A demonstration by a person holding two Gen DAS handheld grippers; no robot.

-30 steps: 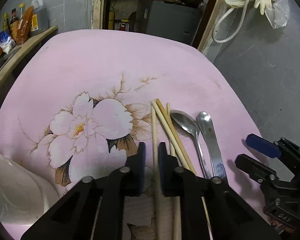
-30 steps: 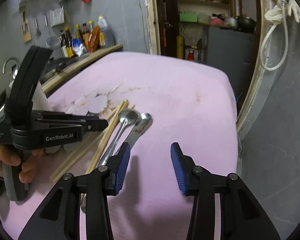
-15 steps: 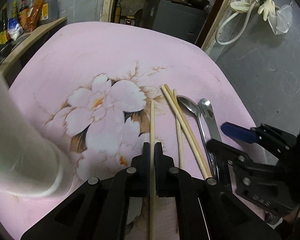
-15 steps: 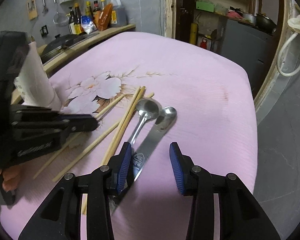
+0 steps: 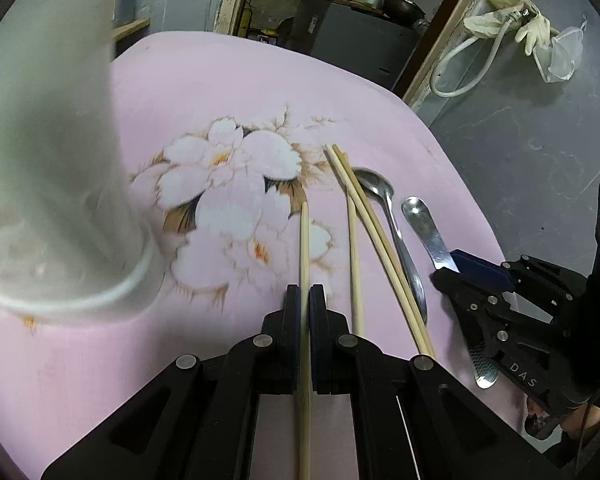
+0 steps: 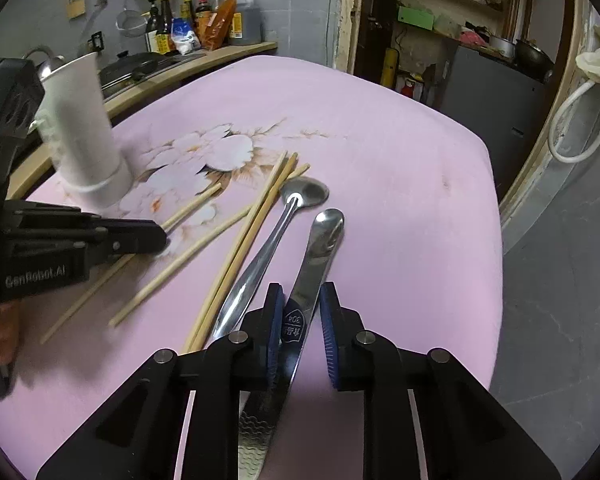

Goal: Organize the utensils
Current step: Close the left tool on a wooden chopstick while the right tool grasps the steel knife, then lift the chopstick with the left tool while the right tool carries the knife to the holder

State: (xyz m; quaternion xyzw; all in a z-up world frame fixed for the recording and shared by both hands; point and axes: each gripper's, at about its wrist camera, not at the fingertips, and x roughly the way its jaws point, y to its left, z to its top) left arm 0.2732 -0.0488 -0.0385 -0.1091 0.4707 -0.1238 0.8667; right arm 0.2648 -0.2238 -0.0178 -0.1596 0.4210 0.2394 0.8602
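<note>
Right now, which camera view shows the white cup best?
The right wrist view: the white cup shows whole and sharp, standing upside down on the pink cloth. In the left wrist view it is close, blurred and cut off.

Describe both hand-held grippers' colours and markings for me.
Left hand-held gripper: black angular frame, silver rivets, dark blue finger pads, "GenRobot.AI" in white on its side. Right hand-held gripper: the same black frame and rivets, ribbed blue pads, "DAS" lettering. No cables visible.

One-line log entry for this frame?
left gripper: shut on wooden chopstick | right gripper: open, straddling flat steel spoon | white paper cup: upright
</note>
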